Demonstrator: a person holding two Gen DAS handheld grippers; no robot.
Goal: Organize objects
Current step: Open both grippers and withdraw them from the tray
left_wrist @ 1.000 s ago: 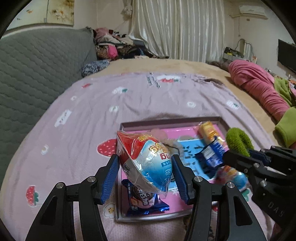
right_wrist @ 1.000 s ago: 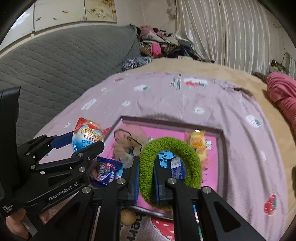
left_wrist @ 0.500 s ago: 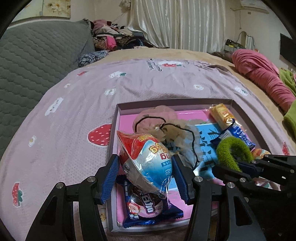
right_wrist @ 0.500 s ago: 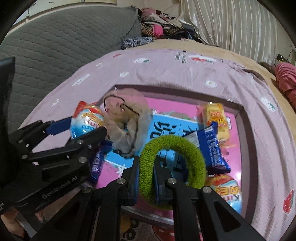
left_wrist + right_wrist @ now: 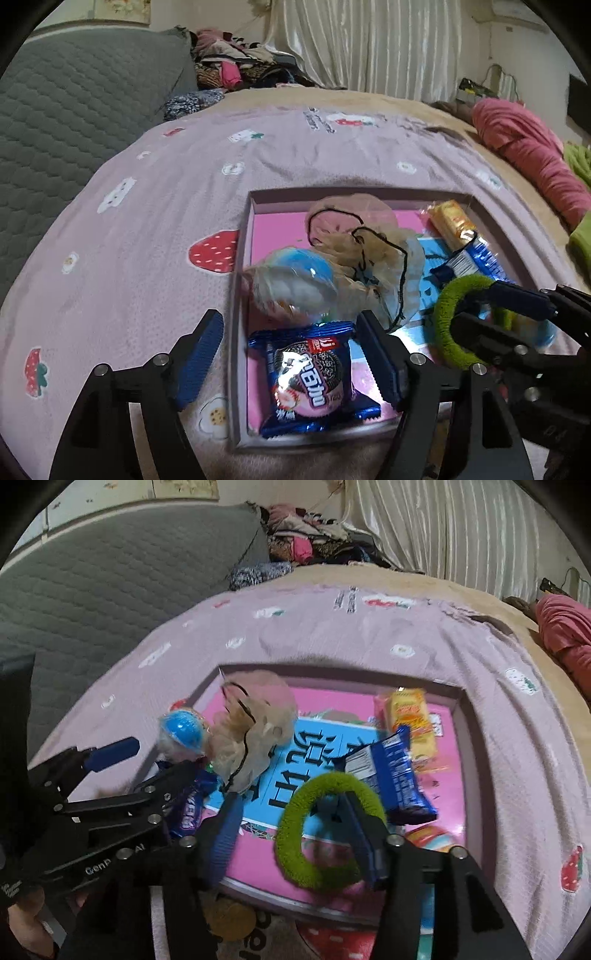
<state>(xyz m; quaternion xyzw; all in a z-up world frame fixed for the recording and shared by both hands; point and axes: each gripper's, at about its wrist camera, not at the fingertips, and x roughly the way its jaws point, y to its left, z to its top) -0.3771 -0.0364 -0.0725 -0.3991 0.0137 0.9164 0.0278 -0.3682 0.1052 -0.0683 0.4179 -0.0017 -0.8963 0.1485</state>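
Observation:
A shallow pink-lined box (image 5: pixel 241 280) lies on the purple bedspread and shows in the right wrist view (image 5: pixel 463 716) too. My left gripper (image 5: pixel 290 354) is open above its near left corner. The wrapped blue-and-white toy egg (image 5: pixel 291 284) is blurred just beyond the fingers, over the box; it also shows in the right wrist view (image 5: pixel 183 734). My right gripper (image 5: pixel 291 834) is open. The green fuzzy hair ring (image 5: pixel 325 834) hangs loose around its right finger, over the box, and shows in the left wrist view (image 5: pixel 458 317).
The box holds a blue cookie packet (image 5: pixel 314 373), a beige mesh pouch (image 5: pixel 369 251), a yellow snack (image 5: pixel 410 720), a blue wafer packet (image 5: pixel 391 775) and another toy egg (image 5: pixel 428 838). A grey quilted headboard (image 5: pixel 66 110) stands at the left. Pink bedding (image 5: pixel 524 147) lies at the right.
Both grippers have opened. The toy egg has left the left fingers and drops into the box. The green ring is no longer pinched and hangs on the right finger.

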